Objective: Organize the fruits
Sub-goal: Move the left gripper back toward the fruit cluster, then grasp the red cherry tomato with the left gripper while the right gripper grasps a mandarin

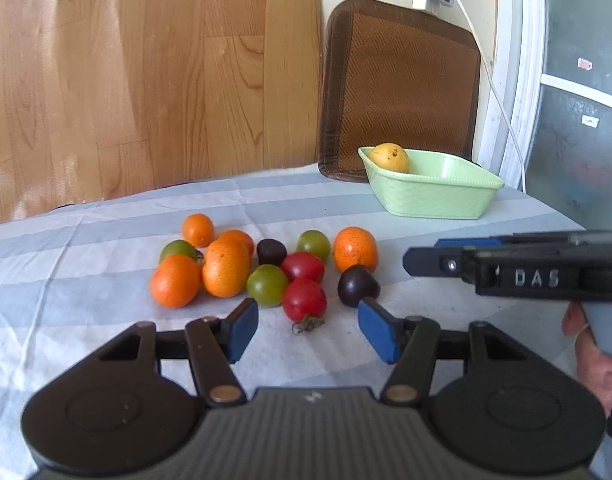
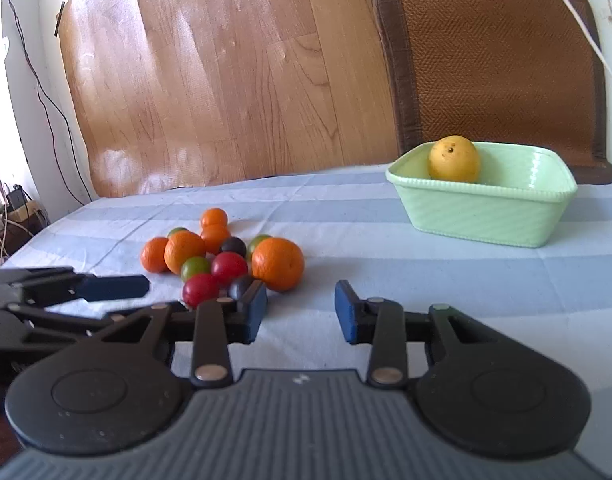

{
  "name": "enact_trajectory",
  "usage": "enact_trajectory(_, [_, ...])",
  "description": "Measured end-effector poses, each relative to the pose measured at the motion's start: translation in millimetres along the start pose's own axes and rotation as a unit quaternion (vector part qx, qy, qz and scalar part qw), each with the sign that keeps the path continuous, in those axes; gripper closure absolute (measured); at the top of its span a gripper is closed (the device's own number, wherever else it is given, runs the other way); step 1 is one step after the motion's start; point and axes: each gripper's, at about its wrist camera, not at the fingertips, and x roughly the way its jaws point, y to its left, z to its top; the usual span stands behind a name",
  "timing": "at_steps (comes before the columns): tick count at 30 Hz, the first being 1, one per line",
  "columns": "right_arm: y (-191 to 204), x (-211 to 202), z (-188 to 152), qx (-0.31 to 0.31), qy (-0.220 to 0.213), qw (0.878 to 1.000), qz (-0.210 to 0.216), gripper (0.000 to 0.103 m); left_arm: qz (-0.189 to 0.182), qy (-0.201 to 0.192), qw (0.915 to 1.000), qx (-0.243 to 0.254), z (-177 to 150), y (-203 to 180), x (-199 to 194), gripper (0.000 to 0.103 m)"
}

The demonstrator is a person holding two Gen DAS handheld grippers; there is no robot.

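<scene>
Left gripper [image 1: 307, 330], nearest the lens, has jaws spread with nothing pinched, its blue pads flanking a red tomato [image 1: 304, 301] lying on the striped cloth [image 1: 86, 248]. Right gripper [image 2: 300, 309] likewise stands parted and empty, just beside the fruit cluster [image 2: 222, 258]. 1 yellow fruit [image 2: 453, 159] sits in the green basket [image 2: 485, 210], well apart from the cluster.

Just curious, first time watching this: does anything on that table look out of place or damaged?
Nothing looks damaged or spilled. The oddest thing is the sorting: one yellow fruit sits alone in the green basket, while the other fruit lies loose on the striped cloth. One red tomato has a dried stem.
</scene>
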Motion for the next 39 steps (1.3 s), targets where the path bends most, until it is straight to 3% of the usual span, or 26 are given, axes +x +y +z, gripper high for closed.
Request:
enact_trajectory(6, [-10.8,20.0,18.7,0.035,0.016,0.999,0.035,0.060,-0.009,0.026,0.9996,-0.009,1.3,1.5,17.2,0.062])
enact_trajectory(11, [-16.6,48.4,16.1,0.070,0.055,0.994,0.063,0.051,-0.007,0.034,0.9991,-0.026,1.9,8.2,21.3,0.075])
enact_trajectory(12, [-17.4,52.5,14.3,0.077,0.064,0.992,0.073,0.053,-0.010,0.033,0.9990,-0.029,1.6,9.2,20.8,0.075])
enact_trajectory(13, [-17.8,51.9,13.2,0.083,0.061,0.992,0.079,0.063,-0.013,0.032,0.9989,-0.032,1.5,10.9,20.5,0.075])
enact_trajectory(14, [-17.6,48.5,14.3,0.082,0.060,0.991,0.086,0.065,-0.017,0.031,0.9988,-0.035,1.6,12.3,19.9,0.076])
enact_trajectory(21, [-13.3,10.2,8.9,0.057,0.009,0.998,0.036,0.065,-0.033,0.029,0.9982,-0.041,-10.5,11.8,-0.1,0.076])
enact_trajectory(25, [-4.2,-13.3,-4.6,0.008,-0.015,1.000,0.009,0.065,-0.038,0.025,0.9982,-0.039,-23.1,12.0,-18.4,0.076])
enact_trajectory(32, [15.2,-3.1,-18.0,-0.066,0.013,0.998,-0.016,0.064,-0.021,0.023,0.9993,-0.023,-22.4,4.4,-18.6,0.075])
enact_trajectory(39, [11.0,1.8,-19.5,-0.055,0.033,0.998,-0.010,0.063,-0.012,0.019,0.9995,-0.020,-17.5,2.0,-13.0,0.063])
